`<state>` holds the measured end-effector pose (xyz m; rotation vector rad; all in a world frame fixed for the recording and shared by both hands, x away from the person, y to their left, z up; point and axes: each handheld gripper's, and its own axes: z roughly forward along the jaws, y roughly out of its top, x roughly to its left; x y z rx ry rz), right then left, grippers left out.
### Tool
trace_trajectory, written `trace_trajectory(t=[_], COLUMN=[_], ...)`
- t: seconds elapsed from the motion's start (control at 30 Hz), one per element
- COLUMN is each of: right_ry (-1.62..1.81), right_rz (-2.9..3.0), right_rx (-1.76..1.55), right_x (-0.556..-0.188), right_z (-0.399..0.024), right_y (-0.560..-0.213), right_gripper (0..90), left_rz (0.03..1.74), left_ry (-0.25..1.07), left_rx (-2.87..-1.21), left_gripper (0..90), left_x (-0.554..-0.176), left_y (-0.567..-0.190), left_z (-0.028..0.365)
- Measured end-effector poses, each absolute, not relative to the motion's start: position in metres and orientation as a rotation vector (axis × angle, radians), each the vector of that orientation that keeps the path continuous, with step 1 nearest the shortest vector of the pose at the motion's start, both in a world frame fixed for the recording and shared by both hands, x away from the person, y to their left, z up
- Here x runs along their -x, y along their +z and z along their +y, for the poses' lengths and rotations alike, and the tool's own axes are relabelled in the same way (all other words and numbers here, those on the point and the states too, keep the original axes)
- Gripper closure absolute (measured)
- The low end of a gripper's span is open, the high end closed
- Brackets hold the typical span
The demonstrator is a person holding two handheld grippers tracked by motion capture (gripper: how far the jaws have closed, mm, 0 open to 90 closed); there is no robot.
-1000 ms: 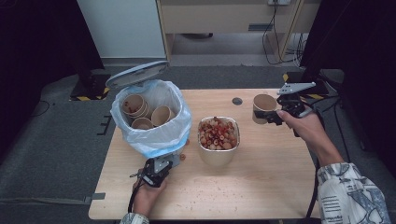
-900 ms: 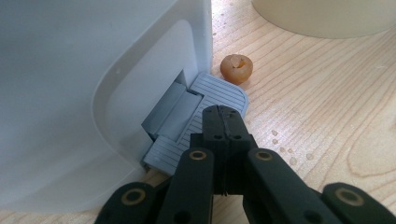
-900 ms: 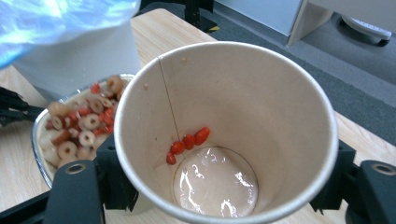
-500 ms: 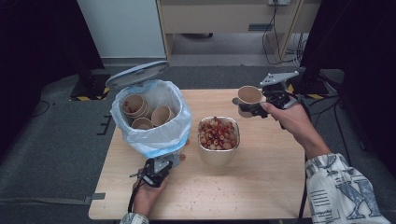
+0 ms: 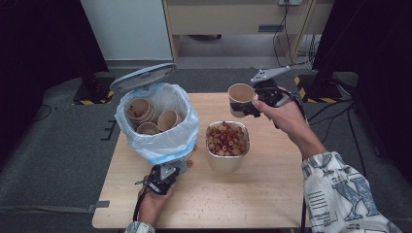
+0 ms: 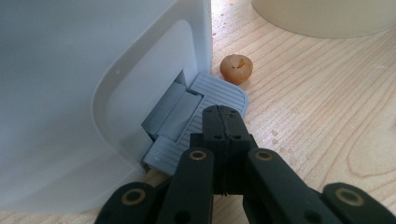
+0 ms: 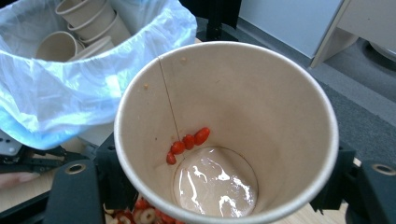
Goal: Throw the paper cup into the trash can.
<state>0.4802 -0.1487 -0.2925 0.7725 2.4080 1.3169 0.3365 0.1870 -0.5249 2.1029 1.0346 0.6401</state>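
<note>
My right gripper (image 5: 248, 105) is shut on a brown paper cup (image 5: 240, 97), held in the air just behind the bowl (image 5: 227, 160) of red and pale bits. In the right gripper view the cup (image 7: 261, 107) is tilted toward me, with a few red berries (image 7: 188, 141) stuck inside and a wet bottom. My left gripper (image 6: 224, 114) is shut, its tips resting on the grey pedal (image 6: 215, 91) at the foot of the white bin (image 6: 70, 93). The bin's lid (image 5: 142, 76) stands raised, and several used cups (image 5: 145, 114) lie in its blue bag.
A small brown fruit (image 6: 236, 69) lies on the wooden table (image 5: 252, 194) beside the pedal. The bin (image 5: 160, 131) takes up the table's left half. Cables and dark stands are on the floor behind the table.
The right gripper has carried the cup leftward and up, from the table's far right corner to just behind the bowl. The left gripper has stayed on the pedal.
</note>
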Motion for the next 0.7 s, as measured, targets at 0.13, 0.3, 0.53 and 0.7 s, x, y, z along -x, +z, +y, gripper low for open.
trace_trajectory(t=[0.13, 0.3, 0.53, 0.7], right_ry=[1.335, 1.351, 1.363, 1.379], right_rz=[2.412, 2.418, 2.434, 2.444], right_rx=[-0.761, -0.748, -0.717, -0.691], right_x=[-0.48, -0.48, -0.479, -0.478], right_z=[-0.137, -0.123, -0.105, -0.087], right_y=[-0.286, -0.279, -0.271, -0.262], right_gripper=[27.4, 27.1, 27.0, 27.0], left_rz=[1.036, 1.036, 1.037, 1.035], left_ry=[0.64, 0.639, 0.637, 0.64], left_rx=[-2.102, -2.104, -2.103, -2.102], left_gripper=[89.9, 89.9, 89.9, 89.9], left_x=[-0.336, -0.336, -0.336, -0.336], left_y=[-0.525, -0.525, -0.525, -0.525], left_z=[0.187, 0.187, 0.187, 0.187])
